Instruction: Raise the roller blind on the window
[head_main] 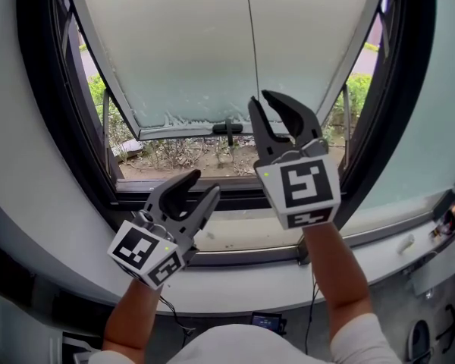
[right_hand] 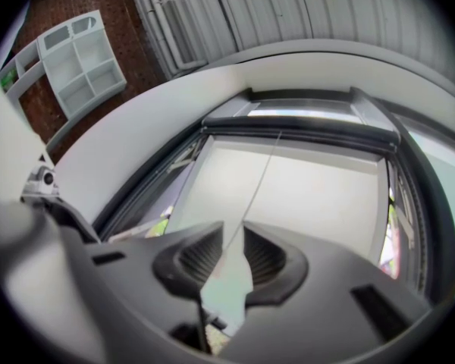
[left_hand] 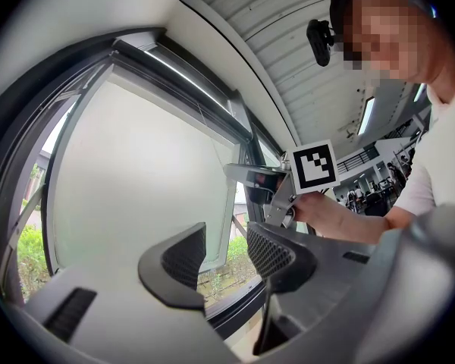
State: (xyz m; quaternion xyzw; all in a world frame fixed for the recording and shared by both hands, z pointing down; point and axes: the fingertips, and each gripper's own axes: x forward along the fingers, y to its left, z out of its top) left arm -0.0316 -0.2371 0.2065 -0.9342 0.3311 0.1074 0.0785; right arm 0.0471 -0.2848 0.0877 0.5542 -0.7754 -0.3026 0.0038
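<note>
Though the cord [right_hand: 259,177] threads it, the right tool [right_hand: 233,227] gapes.

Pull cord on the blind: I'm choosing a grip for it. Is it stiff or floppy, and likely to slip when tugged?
Probably floppy and light: the pull cord is a hair-thin line hanging straight down the roller blind. It may well slip: it runs between the right gripper's jaws, which stand slightly apart, seemingly not pinching it.
</note>
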